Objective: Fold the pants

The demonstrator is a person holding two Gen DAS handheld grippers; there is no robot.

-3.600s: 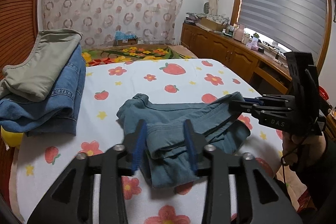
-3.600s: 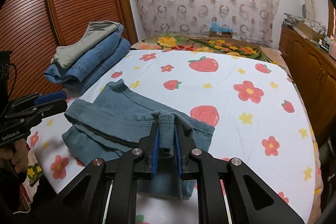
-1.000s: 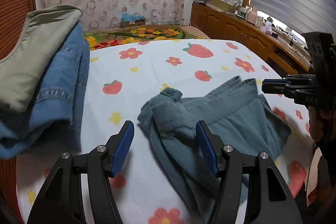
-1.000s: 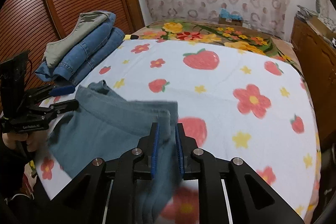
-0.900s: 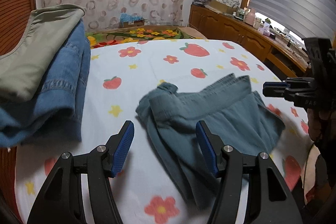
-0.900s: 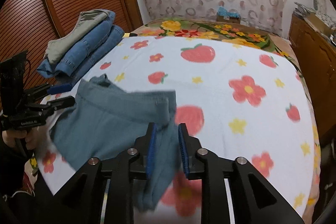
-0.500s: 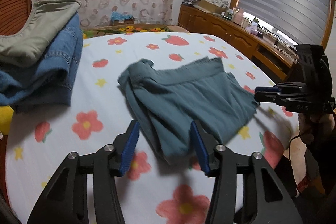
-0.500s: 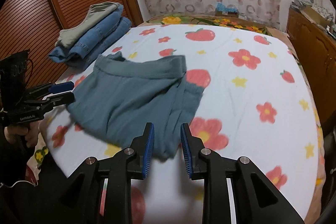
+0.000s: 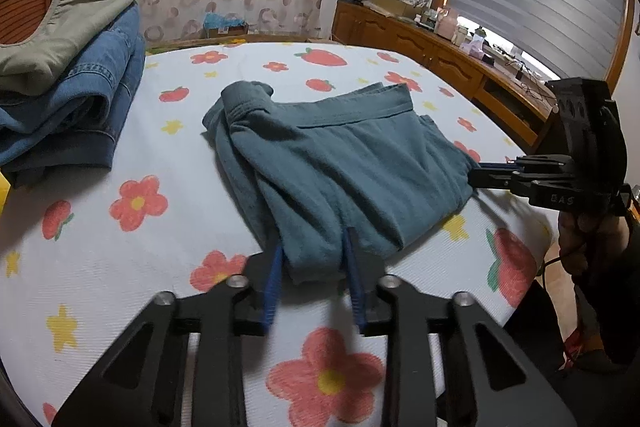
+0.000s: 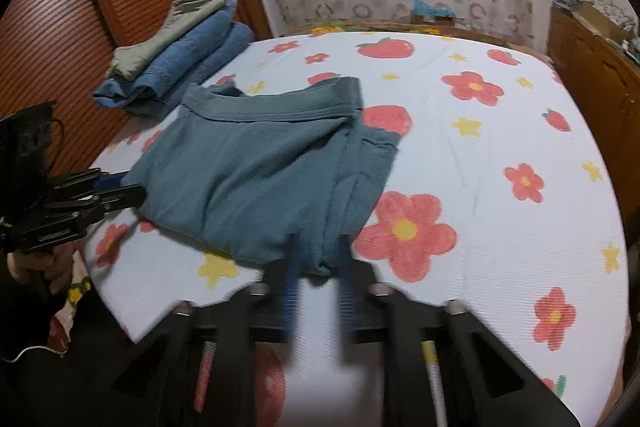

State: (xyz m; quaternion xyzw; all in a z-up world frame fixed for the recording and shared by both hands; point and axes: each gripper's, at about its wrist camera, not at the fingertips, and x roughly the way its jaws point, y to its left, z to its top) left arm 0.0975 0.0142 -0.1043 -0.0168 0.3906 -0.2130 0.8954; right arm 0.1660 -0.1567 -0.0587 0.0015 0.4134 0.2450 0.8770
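One pair of teal pants lies folded on the bed's strawberry-and-flower sheet. Left claw is closing on the near hem corner, cloth between its blue pads. Right claw pinches the other near corner. Folded jeans stack sits far-left, well apart.
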